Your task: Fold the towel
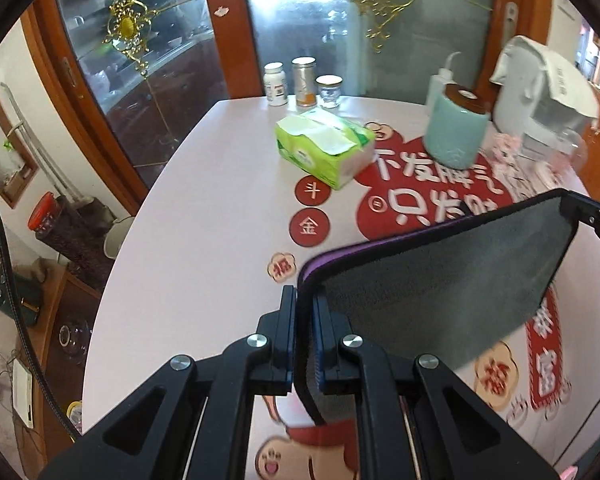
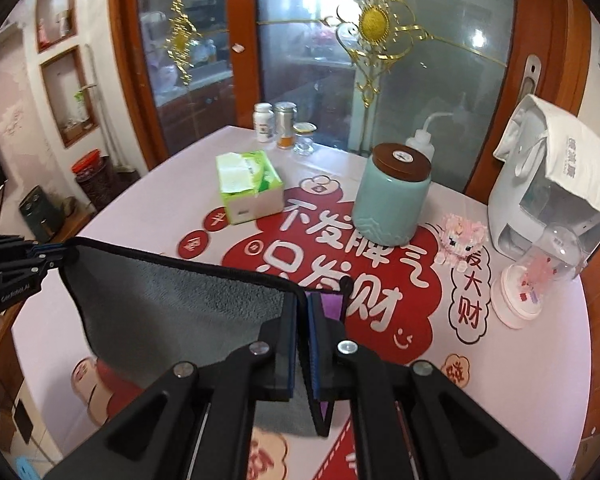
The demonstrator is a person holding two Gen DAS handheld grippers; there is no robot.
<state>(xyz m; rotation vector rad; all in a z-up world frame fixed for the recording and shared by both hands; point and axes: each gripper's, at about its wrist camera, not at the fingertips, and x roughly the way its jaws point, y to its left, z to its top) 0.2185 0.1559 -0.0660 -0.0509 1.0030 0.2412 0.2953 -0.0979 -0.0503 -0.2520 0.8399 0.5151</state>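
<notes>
While the towel (image 1: 440,280) hangs stretched above the table (image 1: 204,240), each gripper is clamped on one of its upper corners: the left gripper (image 1: 304,344) pinches the black-bound edge at lower centre of the left wrist view, and the right gripper (image 2: 300,344) bites the opposite corner at lower centre of the right wrist view, a sliver of the purple reverse side showing between its fingers. Grey pile faces both cameras, and the top hem runs taut from one claw to the other; the far gripper appears at the right edge of the left view and at the left edge of the right view. The cloth seems to be lifted clear of the tabletop, though its lower edge is blurred and contact there cannot be ruled out. Risk from here lies mostly in the grips and the clutter. Each hold takes only a narrow margin of hem, so pulling the corners further apart could tug the fabric out of a claw and drop one side. Uneven lowering would likely lay the fold crooked, with corners mismatched. Beyond the towel, in the upper middle of both views, stand a tissue box (image 1: 324,148) and a pale green jar (image 2: 392,196), with a small pink figure (image 2: 460,244) to the right; a forward swing of the hanging cloth might brush or topple them.
</notes>
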